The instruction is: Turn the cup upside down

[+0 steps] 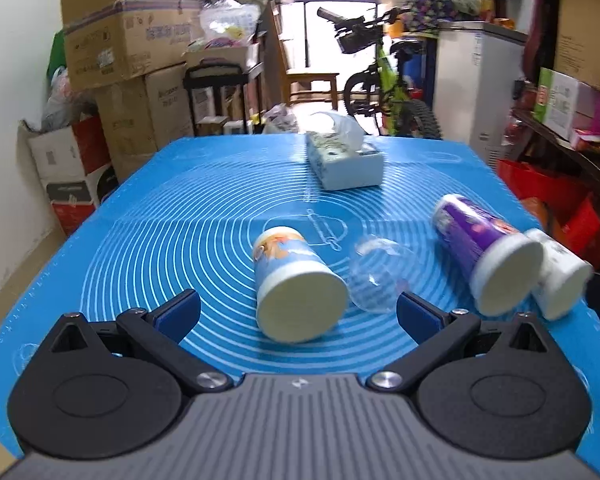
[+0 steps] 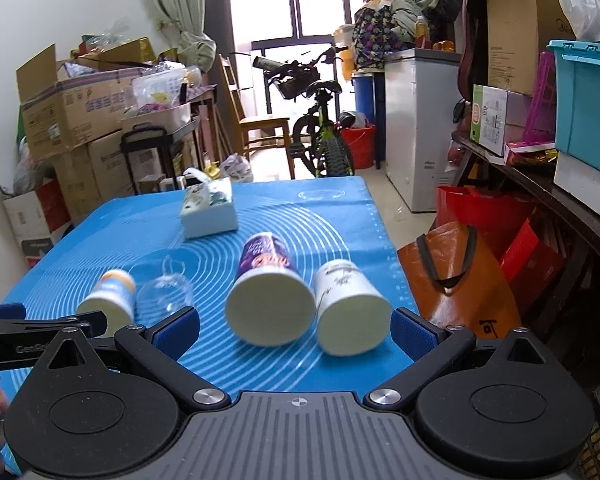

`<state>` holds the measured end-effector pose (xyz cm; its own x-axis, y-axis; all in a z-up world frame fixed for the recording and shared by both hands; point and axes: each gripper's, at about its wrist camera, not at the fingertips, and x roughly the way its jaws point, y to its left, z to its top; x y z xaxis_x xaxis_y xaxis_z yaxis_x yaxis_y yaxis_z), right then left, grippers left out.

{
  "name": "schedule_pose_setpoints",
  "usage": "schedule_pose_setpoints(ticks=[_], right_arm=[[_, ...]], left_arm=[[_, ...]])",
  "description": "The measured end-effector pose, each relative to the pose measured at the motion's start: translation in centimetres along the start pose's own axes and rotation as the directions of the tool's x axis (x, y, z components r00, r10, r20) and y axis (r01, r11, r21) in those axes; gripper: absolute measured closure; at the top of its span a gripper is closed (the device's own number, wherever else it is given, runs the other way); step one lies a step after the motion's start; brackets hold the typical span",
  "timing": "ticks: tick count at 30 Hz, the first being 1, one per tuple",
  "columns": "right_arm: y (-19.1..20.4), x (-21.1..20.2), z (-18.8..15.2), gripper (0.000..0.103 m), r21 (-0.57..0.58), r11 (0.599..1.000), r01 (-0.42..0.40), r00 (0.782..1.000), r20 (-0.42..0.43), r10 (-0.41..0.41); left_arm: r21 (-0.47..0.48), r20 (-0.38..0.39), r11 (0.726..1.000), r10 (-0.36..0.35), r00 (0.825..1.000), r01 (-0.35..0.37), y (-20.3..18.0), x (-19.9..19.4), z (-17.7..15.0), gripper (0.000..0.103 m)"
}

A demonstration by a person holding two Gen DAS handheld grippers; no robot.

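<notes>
Blue baking mat (image 1: pixel 188 216) on table, cluttered storeroom behind. Left gripper (image 1: pixel 298 314) spread wide, empty; blue-orange paper cup (image 1: pixel 296 280) on its side just ahead between fingers, mouth facing gripper. Right gripper (image 2: pixel 296 326) spread wide, empty; purple cup (image 2: pixel 268 286) and white cup (image 2: pixel 350 308) on their sides just ahead.
</notes>
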<state>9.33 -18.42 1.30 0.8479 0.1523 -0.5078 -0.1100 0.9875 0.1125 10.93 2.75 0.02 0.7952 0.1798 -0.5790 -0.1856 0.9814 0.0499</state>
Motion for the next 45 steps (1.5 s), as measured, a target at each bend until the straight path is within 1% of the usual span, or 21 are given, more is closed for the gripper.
schedule_pose_setpoints(ticks=[3,6,10,15,16,17,21,23,28,29,31,32,36,41,43,45], right_arm=[[-0.1,1.0,0.2,0.002,0.005,1.0,0.009,1.0,0.0,-0.009],[-0.2,2.2,0.1,0.002,0.008,1.0,0.011,1.0,-0.014,-0.011],[-0.1,3.1,-0.2,0.002,0.011,1.0,0.011,1.0,-0.027,-0.011],[-0.2,3.8,-0.5,0.002,0.019,1.0,0.008,0.999,-0.038,-0.008],[-0.3,4.0,-0.6,0.002,0.022,1.0,0.009,0.999,-0.042,-0.009],[-0.3,4.1,-0.6,0.002,0.024,1.0,0.01,0.999,-0.045,-0.009],[-0.4,4.5,-0.6,0.002,0.031,0.999,0.012,0.999,-0.053,-0.01],[-0.4,4.5,-0.6,0.002,0.028,1.0,0.013,0.999,-0.052,-0.012],[-0.3,4.3,-0.5,0.002,0.028,0.999,0.016,0.999,-0.048,-0.015],[-0.3,4.2,-0.5,0.002,0.027,0.999,0.017,0.999,-0.045,-0.016],[-0.3,3.8,-0.4,0.002,0.026,1.0,0.018,0.999,-0.038,-0.017],[-0.3,3.5,-0.3,0.002,0.025,1.0,0.018,0.999,-0.035,-0.017],[0.1,2.4,0.0,0.002,0.018,1.0,0.01,1.0,-0.017,-0.009],[0.6,0.8,-0.4,0.002,0.017,1.0,-0.003,1.0,-0.016,0.003],[0.9,0.1,-0.6,0.002,0.008,1.0,-0.004,1.0,-0.017,0.004],[0.9,-0.5,-0.7,0.002,0.002,1.0,-0.003,1.0,-0.022,0.003]], left_arm=[[-0.042,-0.006,0.999,0.018,1.0,-0.018,0.6,1.6,0.5,0.0],[-0.06,-0.007,0.997,0.044,0.999,-0.044,0.9,2.9,1.0,0.0],[-0.064,-0.031,0.996,0.061,0.998,-0.063,1.1,4.6,1.3,0.0],[-0.038,-0.064,0.998,0.053,0.997,-0.055,0.9,5.7,1.0,0.001],[-0.03,-0.067,0.998,0.049,0.997,-0.051,0.9,5.8,0.9,0.003],[-0.025,-0.07,0.999,0.046,0.996,-0.048,0.8,6.0,0.8,0.013],[-0.027,-0.083,1.0,0.013,0.996,-0.015,0.9,6.1,0.7,0.02],[-0.03,-0.082,0.999,-0.015,0.997,0.012,0.9,6.2,0.8,0.031],[-0.025,-0.07,1.0,-0.011,0.997,0.009,0.7,5.7,0.7,0.033],[-0.033,-0.068,0.999,-0.01,0.998,0.007,0.8,5.4,0.6,0.034],[-0.034,-0.055,0.999,-0.005,0.998,0.004,0.9,4.6,0.5,0.041],[-0.03,-0.049,1.0,-0.004,0.999,0.003,1.0,4.0,0.6,0.041],[-0.021,-0.037,0.999,-0.049,0.998,0.049,1.0,1.6,0.1,0.041],[-0.03,-0.065,0.994,-0.108,0.992,0.106,0.9,-0.6,-1.0,0.041],[-0.013,-0.057,0.992,-0.125,0.99,0.125,0.5,-1.8,-1.4,0.041],[0.012,-0.067,0.988,-0.15,0.986,0.151,-0.1,-2.7,-1.8,0.041]])
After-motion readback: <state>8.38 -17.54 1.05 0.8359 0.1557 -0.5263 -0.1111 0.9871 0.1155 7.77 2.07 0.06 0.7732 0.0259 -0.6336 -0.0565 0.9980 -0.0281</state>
